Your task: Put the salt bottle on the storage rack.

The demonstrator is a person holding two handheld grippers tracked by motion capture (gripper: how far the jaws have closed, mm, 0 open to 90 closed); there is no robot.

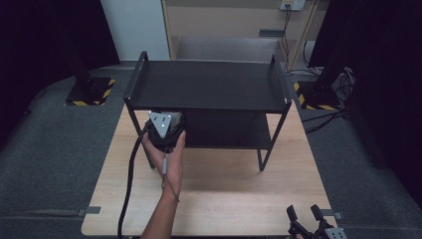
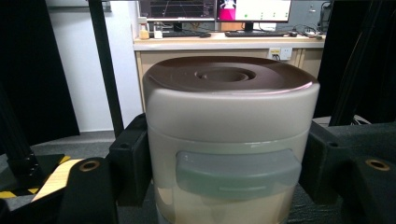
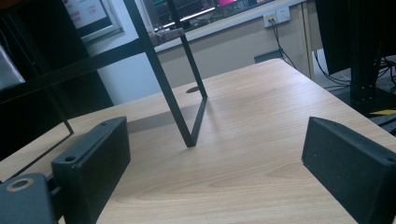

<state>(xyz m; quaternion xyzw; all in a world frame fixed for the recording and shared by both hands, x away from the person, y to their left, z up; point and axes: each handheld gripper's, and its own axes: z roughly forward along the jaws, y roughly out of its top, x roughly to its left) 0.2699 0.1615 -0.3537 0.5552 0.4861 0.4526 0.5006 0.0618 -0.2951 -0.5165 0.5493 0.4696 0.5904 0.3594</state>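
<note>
Right gripper [image 1: 304,215] sits nearest, at the table's [image 1: 224,189] front right corner, fingers [image 3: 91,158] spread wide with bare wood between them. Left gripper [image 2: 224,182] has its fingers clamped on both sides of a cream canister [image 2: 229,140] with a brown lid [image 2: 229,77]. Left hand [image 1: 166,149] holds it at the black shelf rack's [image 1: 206,84] front left, by the lower shelf.

This looks like a lab or recording room. Beyond the left gripper [image 2: 224,186], a counter [image 2: 224,44] along the far wall carries monitors [image 2: 254,9] showing graphs. Black stands with yellow-and-black hazard-striped bases [image 1: 89,92] flank the wooden surface [image 1: 224,199], on grey carpet [image 1: 45,149] with trailing cables [image 1: 323,119] and wall sockets [image 1: 292,4].
</note>
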